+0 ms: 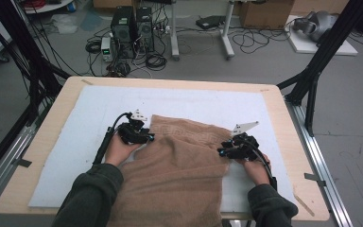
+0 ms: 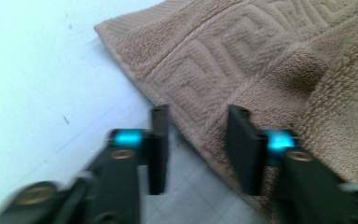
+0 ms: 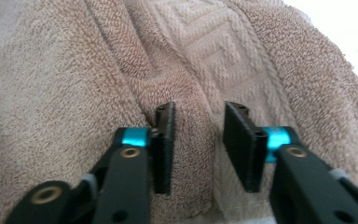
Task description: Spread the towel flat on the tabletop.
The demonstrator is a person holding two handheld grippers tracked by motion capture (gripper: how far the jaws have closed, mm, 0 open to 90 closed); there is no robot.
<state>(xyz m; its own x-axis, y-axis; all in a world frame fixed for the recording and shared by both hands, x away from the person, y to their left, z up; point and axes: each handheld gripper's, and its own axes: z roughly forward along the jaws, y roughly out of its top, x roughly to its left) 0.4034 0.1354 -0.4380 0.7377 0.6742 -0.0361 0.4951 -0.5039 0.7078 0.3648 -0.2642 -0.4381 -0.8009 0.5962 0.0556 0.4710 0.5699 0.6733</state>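
Note:
A tan towel (image 1: pixel 179 161) with a woven key-pattern border lies rumpled on the white mat (image 1: pixel 66 156) and hangs over the table's near edge. My left gripper (image 1: pixel 149 138) is low at the towel's left border, near its far corner. In the left gripper view the towel's edge (image 2: pixel 214 116) runs through the gap of my left gripper (image 2: pixel 198 119), whose jaws stand apart. My right gripper (image 1: pixel 222 151) is at the towel's right side. In the right gripper view a raised fold (image 3: pixel 193 88) lies between the parted jaws of my right gripper (image 3: pixel 198 114).
The mat covers most of a wooden table (image 1: pixel 42 137). Bare mat lies to the left, right and far side of the towel. Beyond the table's far edge, computer cases (image 1: pixel 132 28) and cables sit on the floor. Black frame posts (image 1: pixel 312 80) stand at both sides.

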